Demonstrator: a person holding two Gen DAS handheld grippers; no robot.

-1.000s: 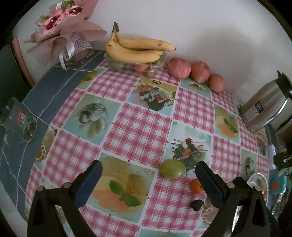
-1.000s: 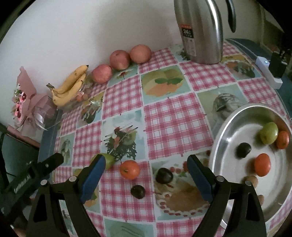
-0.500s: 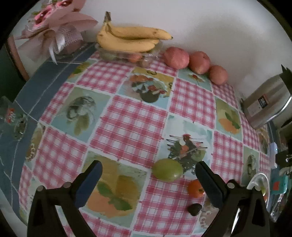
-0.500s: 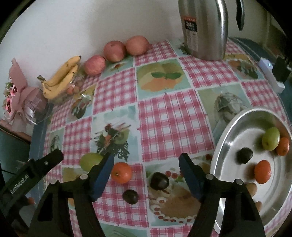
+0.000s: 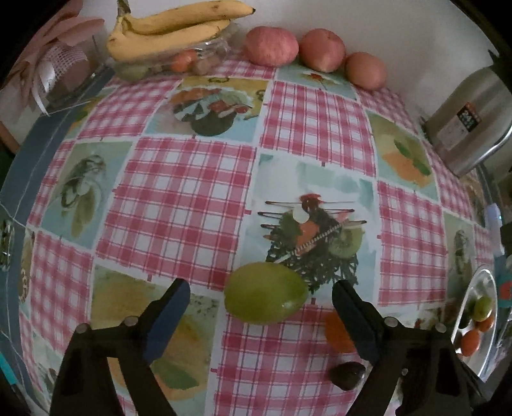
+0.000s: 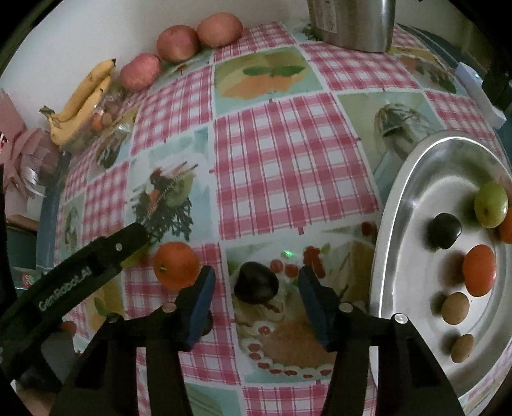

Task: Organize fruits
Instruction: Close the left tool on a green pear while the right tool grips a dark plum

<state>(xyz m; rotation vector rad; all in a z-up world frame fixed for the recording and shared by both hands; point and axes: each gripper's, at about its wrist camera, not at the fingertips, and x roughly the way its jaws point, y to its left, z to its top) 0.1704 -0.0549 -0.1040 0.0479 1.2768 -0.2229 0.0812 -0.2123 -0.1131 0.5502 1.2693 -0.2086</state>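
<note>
A green fruit (image 5: 266, 292) lies on the checked tablecloth, between the open fingers of my left gripper (image 5: 260, 302), which does not touch it. A dark plum (image 6: 256, 282) lies between the open fingers of my right gripper (image 6: 254, 296), apart from both pads. An orange tangerine (image 6: 176, 265) sits just left of the right gripper; it also shows in the left wrist view (image 5: 339, 331), with a small dark fruit (image 5: 347, 374) nearby. A steel bowl (image 6: 403, 224) at the right holds several small fruits.
Bananas (image 5: 172, 30) on a clear box and three red apples (image 5: 321, 49) line the back wall. A steel kettle (image 5: 464, 128) stands at the back right. A pink bouquet (image 5: 54, 60) sits at the back left. The left gripper's arm (image 6: 73, 275) reaches in beside the tangerine.
Both grippers have moved forward and down towards the table. The green fruit now lies between the left fingers and the dark plum between the right fingers, whose gap has narrowed.
</note>
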